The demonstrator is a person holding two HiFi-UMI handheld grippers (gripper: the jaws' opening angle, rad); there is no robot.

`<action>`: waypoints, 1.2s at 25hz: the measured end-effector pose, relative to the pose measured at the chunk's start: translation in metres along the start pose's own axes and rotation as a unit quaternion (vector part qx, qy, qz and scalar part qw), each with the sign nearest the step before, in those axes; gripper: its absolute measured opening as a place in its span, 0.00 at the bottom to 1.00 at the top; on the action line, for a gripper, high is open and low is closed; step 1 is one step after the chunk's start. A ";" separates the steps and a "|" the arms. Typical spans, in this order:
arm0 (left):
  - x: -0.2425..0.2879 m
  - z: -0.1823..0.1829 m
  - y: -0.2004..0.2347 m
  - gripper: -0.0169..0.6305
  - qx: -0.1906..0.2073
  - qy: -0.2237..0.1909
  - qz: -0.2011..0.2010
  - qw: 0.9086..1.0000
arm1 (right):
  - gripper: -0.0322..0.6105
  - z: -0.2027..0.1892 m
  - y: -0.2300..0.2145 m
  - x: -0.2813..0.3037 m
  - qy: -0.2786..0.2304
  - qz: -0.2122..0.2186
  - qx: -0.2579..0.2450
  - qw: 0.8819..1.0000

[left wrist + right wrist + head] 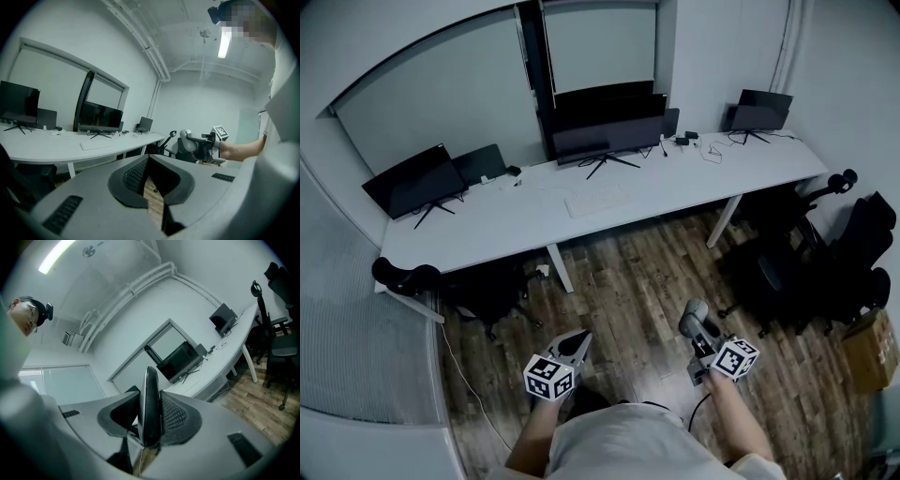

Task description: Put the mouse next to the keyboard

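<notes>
A grey mouse [694, 319] sits edgewise between the jaws of my right gripper [697, 332], which is shut on it. In the right gripper view the mouse [151, 404] fills the gap between the pads, and in the left gripper view it [186, 140] is held level at the right. The white keyboard [598, 200] lies on the long white desk [675, 183], in front of the middle monitor, well ahead of both grippers. My left gripper [577, 343] hangs over the wooden floor with its tips together and nothing in it [149, 161].
Several dark monitors [605, 136] stand along the desk. Black office chairs [825, 253] crowd the right side and another [478, 286] is under the desk at left. A cardboard box [870, 352] sits at the far right. A cable [469, 380] trails on the floor.
</notes>
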State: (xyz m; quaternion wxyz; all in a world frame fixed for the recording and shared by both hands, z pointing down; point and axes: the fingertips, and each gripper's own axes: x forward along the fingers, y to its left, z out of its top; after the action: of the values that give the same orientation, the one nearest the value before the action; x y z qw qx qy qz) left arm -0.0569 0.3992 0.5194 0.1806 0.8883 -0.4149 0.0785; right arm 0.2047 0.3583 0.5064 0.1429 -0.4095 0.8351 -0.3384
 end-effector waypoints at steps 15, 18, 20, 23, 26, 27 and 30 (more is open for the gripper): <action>0.036 0.010 0.022 0.05 -0.002 -0.004 -0.016 1.000 | 0.28 0.016 -0.019 0.025 0.002 -0.012 -0.012 1.000; 0.050 0.017 0.031 0.05 0.003 -0.004 -0.026 1.000 | 0.28 0.020 -0.028 0.036 -0.001 -0.018 -0.009 1.000; 0.058 0.021 0.037 0.05 0.008 -0.003 -0.034 0.999 | 0.28 0.022 -0.033 0.044 -0.001 -0.023 -0.008 1.000; 0.072 0.030 0.052 0.05 0.012 -0.002 -0.043 0.999 | 0.28 0.027 -0.038 0.061 -0.002 -0.028 -0.008 1.000; 0.085 0.040 0.071 0.05 0.009 0.001 -0.049 0.999 | 0.28 0.033 -0.041 0.082 -0.003 -0.031 -0.008 0.999; 0.089 0.042 0.077 0.05 0.009 0.002 -0.052 0.999 | 0.28 0.034 -0.042 0.089 -0.004 -0.033 -0.007 0.999; 0.102 0.048 0.095 0.05 0.009 0.009 -0.062 0.998 | 0.28 0.037 -0.046 0.109 -0.005 -0.038 -0.004 0.999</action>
State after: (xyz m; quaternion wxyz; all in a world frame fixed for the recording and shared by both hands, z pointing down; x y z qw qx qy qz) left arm -0.0649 0.2521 0.5286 0.1804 0.9132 -0.3569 0.0788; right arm 0.1827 0.2365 0.5155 0.1322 -0.4435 0.8194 -0.3384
